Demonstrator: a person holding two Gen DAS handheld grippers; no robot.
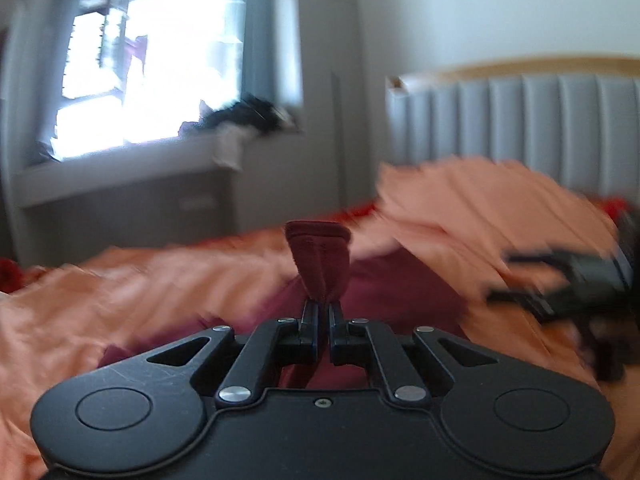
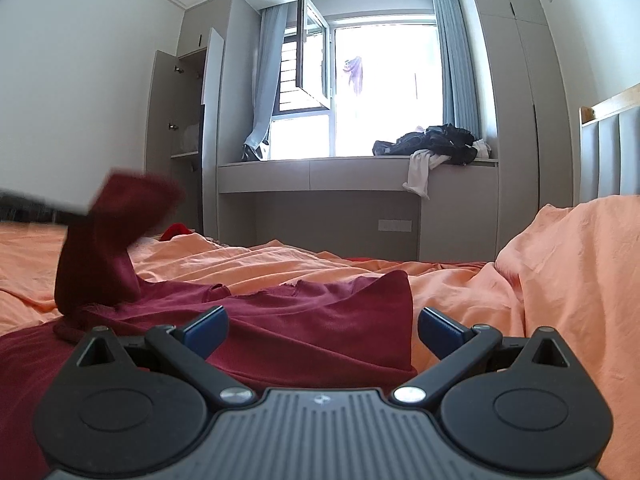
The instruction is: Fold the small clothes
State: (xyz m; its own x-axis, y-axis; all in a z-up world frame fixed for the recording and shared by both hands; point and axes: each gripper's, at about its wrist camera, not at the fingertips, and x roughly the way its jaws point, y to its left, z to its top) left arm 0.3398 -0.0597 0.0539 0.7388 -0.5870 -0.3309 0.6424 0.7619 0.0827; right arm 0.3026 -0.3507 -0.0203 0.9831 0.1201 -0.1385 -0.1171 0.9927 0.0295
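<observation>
A dark red garment (image 2: pixel 304 332) lies spread on the orange bed sheet (image 2: pixel 560 280). My left gripper (image 1: pixel 323 308) is shut on a fold of the red garment (image 1: pixel 320 260) and lifts it off the bed. In the right wrist view that lifted part (image 2: pixel 116 240) stands up at the left, blurred. My right gripper (image 2: pixel 322 330) is open, its blue pads either side of the garment's near edge, holding nothing. It shows at the right of the left wrist view (image 1: pixel 568 284), blurred.
The rumpled orange sheet (image 1: pixel 120 292) covers the bed, bunched high at the right. A grey padded headboard (image 1: pixel 540 128) stands at the right. A window bench (image 2: pixel 320 172) with a dark clothes pile (image 2: pixel 436 142) lies ahead, wardrobes on both sides.
</observation>
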